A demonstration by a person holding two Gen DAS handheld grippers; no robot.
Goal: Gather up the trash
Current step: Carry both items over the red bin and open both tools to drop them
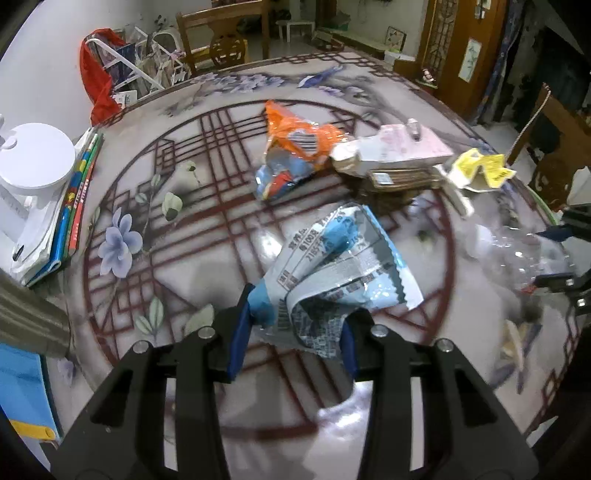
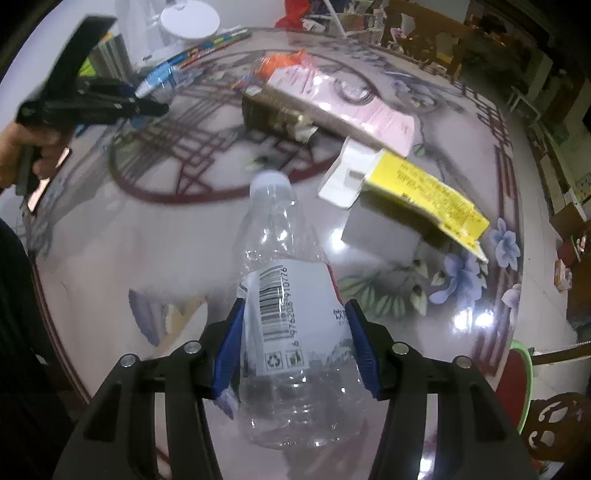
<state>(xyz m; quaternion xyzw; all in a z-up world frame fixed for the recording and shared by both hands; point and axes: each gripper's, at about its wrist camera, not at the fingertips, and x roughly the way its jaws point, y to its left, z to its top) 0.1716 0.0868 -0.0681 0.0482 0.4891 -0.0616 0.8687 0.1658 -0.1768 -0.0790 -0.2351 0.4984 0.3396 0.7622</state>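
My left gripper point(image 1: 295, 325) is shut on a crumpled blue and silver wrapper point(image 1: 340, 266) and holds it above the round patterned table point(image 1: 155, 229). My right gripper point(image 2: 295, 332) is shut on an empty clear plastic bottle point(image 2: 284, 295) with a white label, its cap pointing away. That bottle shows blurred at the right of the left wrist view point(image 1: 517, 251). On the table lie an orange snack bag point(image 1: 295, 144), a pink and white carton point(image 1: 399, 147) over a brown box point(image 1: 399, 181), and a yellow and white carton point(image 2: 410, 195). The left gripper shows in the right wrist view point(image 2: 147, 107).
A white appliance point(image 1: 33, 162) stands on a stack of books point(image 1: 74, 199) at the table's left edge. A red bag point(image 1: 98, 77) and a rack lie behind, with a wooden chair point(image 1: 225, 33) beyond. A green and red object point(image 2: 517, 376) sits off the table's right edge.
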